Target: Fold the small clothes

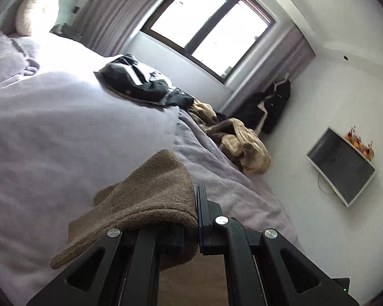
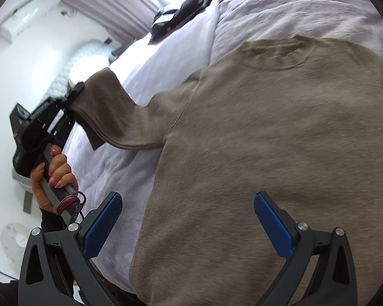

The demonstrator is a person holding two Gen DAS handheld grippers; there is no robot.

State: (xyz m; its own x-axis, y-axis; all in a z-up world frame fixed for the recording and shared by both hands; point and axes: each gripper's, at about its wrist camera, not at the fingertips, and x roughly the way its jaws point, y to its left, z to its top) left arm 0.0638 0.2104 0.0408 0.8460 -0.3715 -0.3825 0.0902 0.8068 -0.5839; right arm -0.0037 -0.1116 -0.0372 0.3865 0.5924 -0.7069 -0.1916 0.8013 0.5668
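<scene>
A brown knit sweater (image 2: 268, 140) lies spread on the pale lilac bed (image 2: 293, 12), collar at the top. My left gripper (image 1: 195, 219) is shut on the cuff of its left sleeve (image 1: 150, 196) and holds it lifted off the bed. In the right wrist view the left gripper (image 2: 75, 90) pinches the sleeve end (image 2: 109, 109), which hangs stretched out from the sweater's body. My right gripper (image 2: 187, 211) is open and empty, its blue pads (image 2: 102, 227) spread over the sweater's lower body.
A dark jacket (image 1: 143, 81) and a beige crumpled garment (image 1: 242, 142) lie further along the bed. A pillow (image 1: 37, 11) sits at the head. A window (image 1: 206, 25), curtains and a wall screen (image 1: 342, 165) lie beyond the bed.
</scene>
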